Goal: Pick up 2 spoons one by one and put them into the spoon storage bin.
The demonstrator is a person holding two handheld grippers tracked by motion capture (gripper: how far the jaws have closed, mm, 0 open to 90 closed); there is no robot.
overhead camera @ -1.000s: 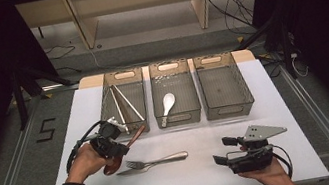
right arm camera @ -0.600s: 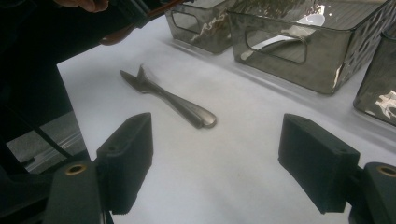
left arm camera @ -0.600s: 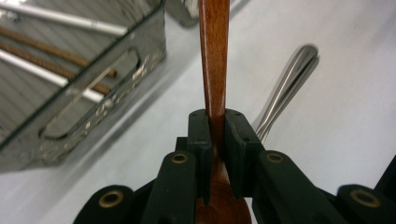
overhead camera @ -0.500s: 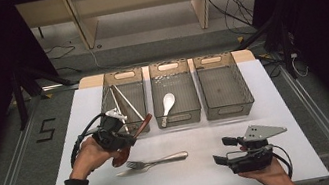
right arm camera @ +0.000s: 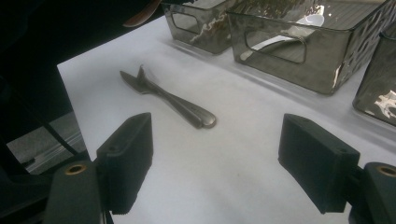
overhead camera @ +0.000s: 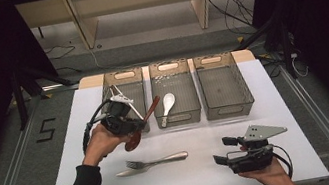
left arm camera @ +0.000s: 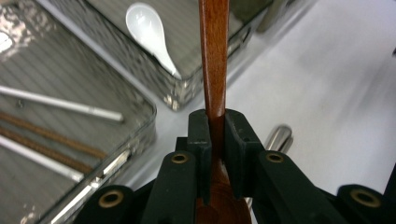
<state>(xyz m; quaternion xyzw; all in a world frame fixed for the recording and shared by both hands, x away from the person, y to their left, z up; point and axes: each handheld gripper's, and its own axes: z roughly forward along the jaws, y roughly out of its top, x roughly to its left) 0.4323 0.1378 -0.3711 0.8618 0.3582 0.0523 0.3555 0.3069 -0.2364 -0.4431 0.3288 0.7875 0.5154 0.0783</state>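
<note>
- White table [overhead camera: 278, 119] under dark surroundings, 3 clear bins in a row at its far edge
- Left bin [overhead camera: 124, 91] holds chopsticks [left arm camera: 56, 105]
- Left gripper [overhead camera: 124, 122] is off the table just in front of that bin, jaws clamped on a brown wooden spoon [overhead camera: 144, 121]; its handle points toward the middle bin, its bowl hangs low on the near side
- Middle bin [overhead camera: 175, 93] holds a white spoon [overhead camera: 168, 104]
- Fork [overhead camera: 156, 162] lies on the table in front of the bins, between the 2 grippers
- Right bin [overhead camera: 221, 83] sits beside the middle one
- Right gripper [overhead camera: 223, 151] rests at the near right, jaws wide apart, holding nothing
</note>
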